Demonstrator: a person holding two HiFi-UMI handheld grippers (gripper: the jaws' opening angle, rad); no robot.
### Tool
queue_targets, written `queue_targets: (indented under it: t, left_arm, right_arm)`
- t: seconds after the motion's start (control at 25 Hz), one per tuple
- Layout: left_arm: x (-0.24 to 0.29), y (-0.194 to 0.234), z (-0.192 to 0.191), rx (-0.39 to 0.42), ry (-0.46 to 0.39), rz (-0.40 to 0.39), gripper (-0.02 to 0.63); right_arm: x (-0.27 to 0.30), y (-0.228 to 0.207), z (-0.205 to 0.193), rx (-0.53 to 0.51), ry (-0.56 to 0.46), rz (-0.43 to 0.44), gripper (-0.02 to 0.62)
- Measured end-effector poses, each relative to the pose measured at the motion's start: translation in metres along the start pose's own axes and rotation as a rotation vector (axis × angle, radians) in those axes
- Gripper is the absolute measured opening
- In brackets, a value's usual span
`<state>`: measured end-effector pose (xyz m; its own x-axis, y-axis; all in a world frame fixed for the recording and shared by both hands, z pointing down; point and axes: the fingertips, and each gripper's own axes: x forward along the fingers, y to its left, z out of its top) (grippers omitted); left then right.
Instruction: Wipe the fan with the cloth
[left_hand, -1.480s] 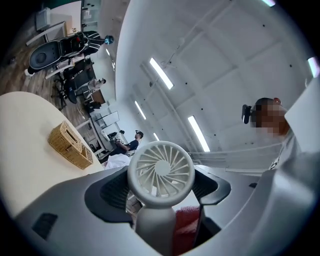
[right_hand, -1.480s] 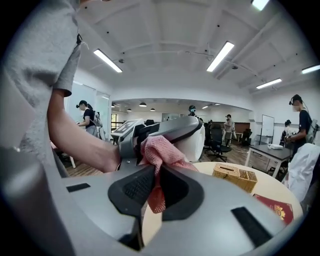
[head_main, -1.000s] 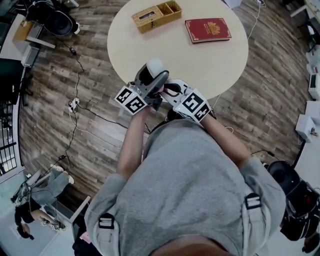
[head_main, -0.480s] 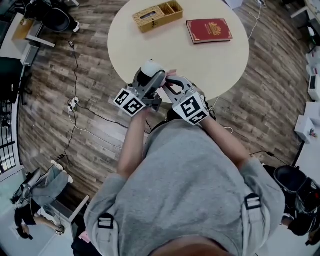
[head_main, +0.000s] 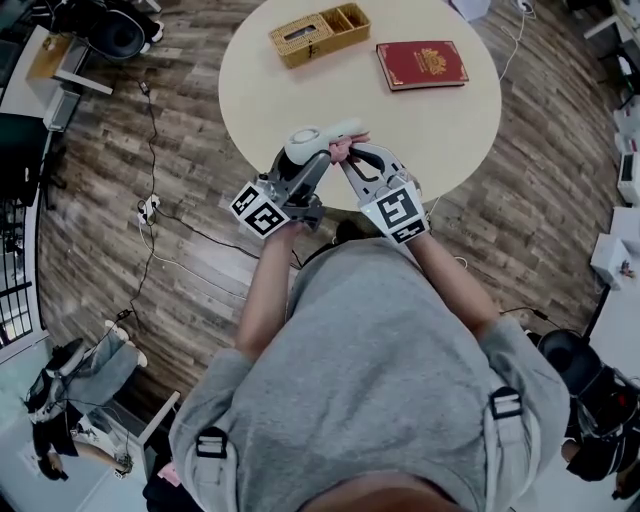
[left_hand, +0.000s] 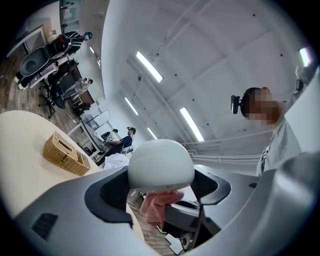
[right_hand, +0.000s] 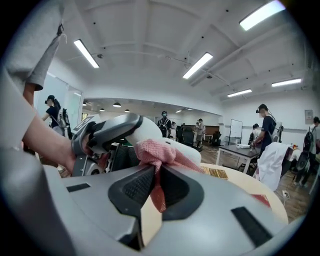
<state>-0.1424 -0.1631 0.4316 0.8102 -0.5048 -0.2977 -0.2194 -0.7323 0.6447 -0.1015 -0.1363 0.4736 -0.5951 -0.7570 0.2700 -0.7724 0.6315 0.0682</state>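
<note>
Over the near edge of the round tabletop (head_main: 440, 120), the left hand-held gripper (head_main: 305, 160) was squeezed on the white fan (head_main: 312, 134), which lay sideways, and the right hand-held gripper (head_main: 347, 162) pinched the pink cloth (head_main: 340, 150) right against the fan's right side.

Basket (head_main: 315, 33) L of book (head_main: 421, 64) on table (head_main: 400, 125) — fan (head_main: 310, 137), cloth (head_main: 340, 150) over near edge

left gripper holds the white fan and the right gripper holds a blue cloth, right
Not quite: the cloth is pink, not blue, as the right gripper view shows. The rest holds: the left gripper holds the white fan and the right gripper holds the cloth.
</note>
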Motion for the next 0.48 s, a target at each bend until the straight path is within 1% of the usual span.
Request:
queue_targets:
  t: [0.12,0.2,0.36,0.48]
  left_arm:
    - [0.001,-0.007,-0.002,-0.031,0.005,-0.042,0.382]
    - [0.003,-0.009,-0.004,-0.047,0.013,-0.062,0.382]
    - [0.003,-0.013,-0.008,-0.076,0.022,-0.088,0.382]
    - [0.004,-0.014,-0.013,-0.097,0.033,-0.102,0.382]
  right_arm:
    - [-0.005,-0.022,0.0,0.085,-0.034,-0.035,0.038]
    - [-0.008,-0.038,0.0,0.117,-0.063,-0.061,0.038]
    - [-0.017,-0.058,0.008,0.126,-0.095,-0.11,0.038]
    - [-0.02,-0.066,0.011,0.119,-0.107,-0.122,0.038]
